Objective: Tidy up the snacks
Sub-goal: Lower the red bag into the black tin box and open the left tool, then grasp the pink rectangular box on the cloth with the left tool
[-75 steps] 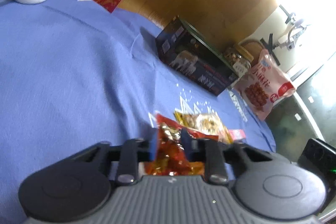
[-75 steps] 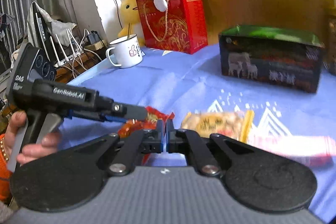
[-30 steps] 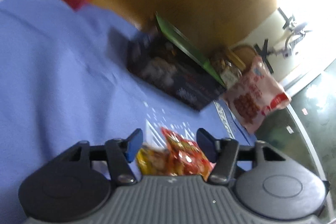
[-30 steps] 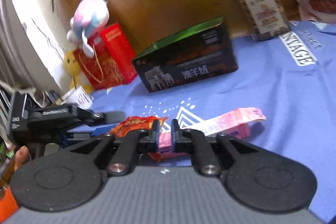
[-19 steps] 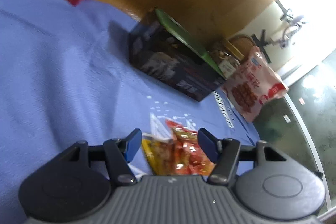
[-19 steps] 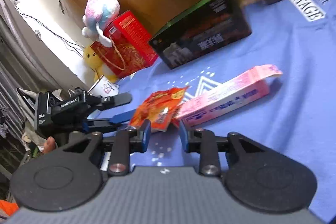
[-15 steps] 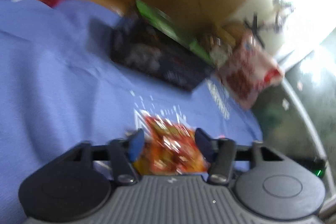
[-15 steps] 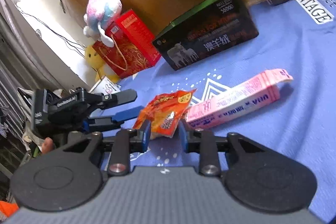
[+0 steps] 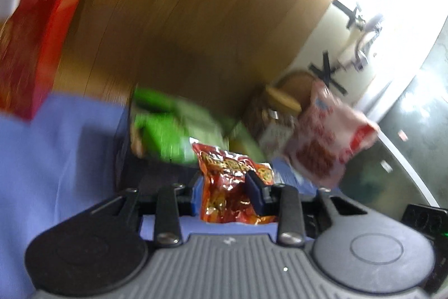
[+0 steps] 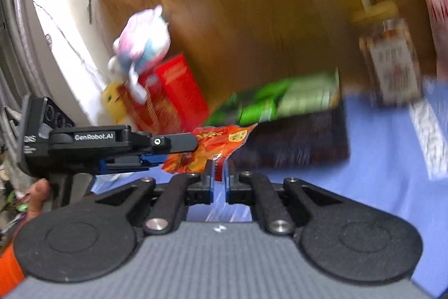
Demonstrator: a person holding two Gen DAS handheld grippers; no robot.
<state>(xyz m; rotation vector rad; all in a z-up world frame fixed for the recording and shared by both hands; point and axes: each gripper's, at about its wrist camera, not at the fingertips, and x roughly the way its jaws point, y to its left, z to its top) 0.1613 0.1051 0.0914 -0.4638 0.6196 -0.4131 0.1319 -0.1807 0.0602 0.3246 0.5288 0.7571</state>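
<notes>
My left gripper [image 9: 224,194] is shut on a red-orange snack packet [image 9: 229,181] and holds it above the blue cloth, in front of the dark box with a green lid [image 9: 168,128]. In the right wrist view the left gripper [image 10: 179,150] carries the packet [image 10: 212,147] toward the box [image 10: 294,125]. My right gripper [image 10: 219,178] is nearly closed, with a small gap and a bit of red showing between its fingertips; whether it grips anything is unclear. Both views are motion-blurred.
A snack jar with a yellow lid [image 10: 389,58] and a pink-white snack bag [image 9: 327,142] stand to the right of the box. A red gift box [image 10: 170,100] with a plush toy [image 10: 142,44] on it stands at the left. A wooden panel [image 9: 196,18] backs the table.
The left gripper closed on the red-orange packet and lifted it toward the green-lid box. The right gripper let go of the pink box, narrowed, and swung up; the pink box is out of view.
</notes>
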